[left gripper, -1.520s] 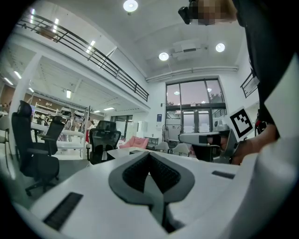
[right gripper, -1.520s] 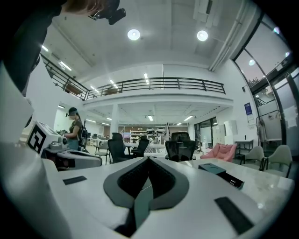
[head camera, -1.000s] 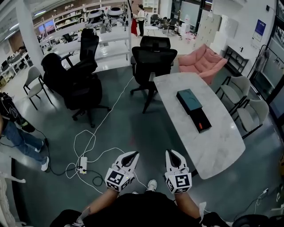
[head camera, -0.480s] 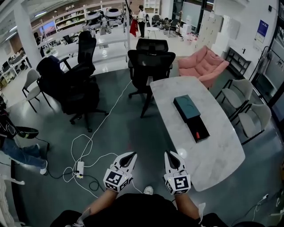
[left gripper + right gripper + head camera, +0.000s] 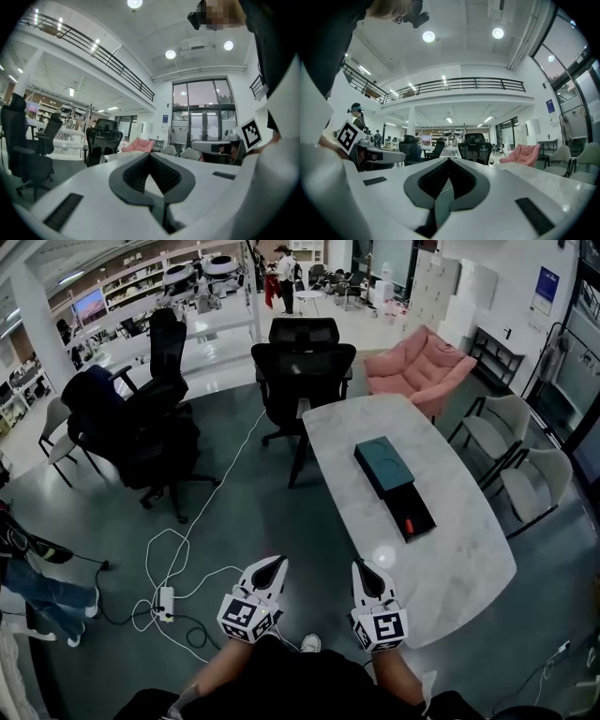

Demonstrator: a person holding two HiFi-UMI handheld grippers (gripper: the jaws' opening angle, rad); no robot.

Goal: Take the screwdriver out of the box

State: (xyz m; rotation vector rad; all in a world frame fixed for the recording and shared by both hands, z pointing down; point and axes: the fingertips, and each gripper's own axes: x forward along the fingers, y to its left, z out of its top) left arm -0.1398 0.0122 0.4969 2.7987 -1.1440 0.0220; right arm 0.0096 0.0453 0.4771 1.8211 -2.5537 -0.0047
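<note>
Left gripper (image 5: 277, 562): white plastic shell, dark ribbed pads, a marker cube at its near end. Jaws closed tip to tip, nothing between them. Held level over the floor, near the person.
Right gripper (image 5: 361, 565): same build. Jaws closed and empty. It sits near the table's near-left edge, not over it.
Box (image 5: 412, 513): a flat, dark, rectangular tray lying on the table, well apart from both grippers. A teal slab (image 5: 382, 463) of similar outline touches its far end; I cannot tell if it is a lid or a sleeve.
Screwdriver (image 5: 409, 521): only a small red-orange spot shows inside the tray, too small to make out its shape.
Table (image 5: 450, 568): long rounded top, pale marble pattern, glossy, with a lamp glare near the near-left edge.
Floor (image 5: 253, 512): dark grey-green, smooth and slightly reflective.
Obstacles: a white cable (image 5: 187, 545) loops across the floor on the left to a power strip (image 5: 167, 597).
Surroundings: black mesh-back office chairs (image 5: 302, 367) at the table's far end, a pink padded sofa (image 5: 417, 367) beyond, grey shell chairs (image 5: 530, 486) to the right.
</note>
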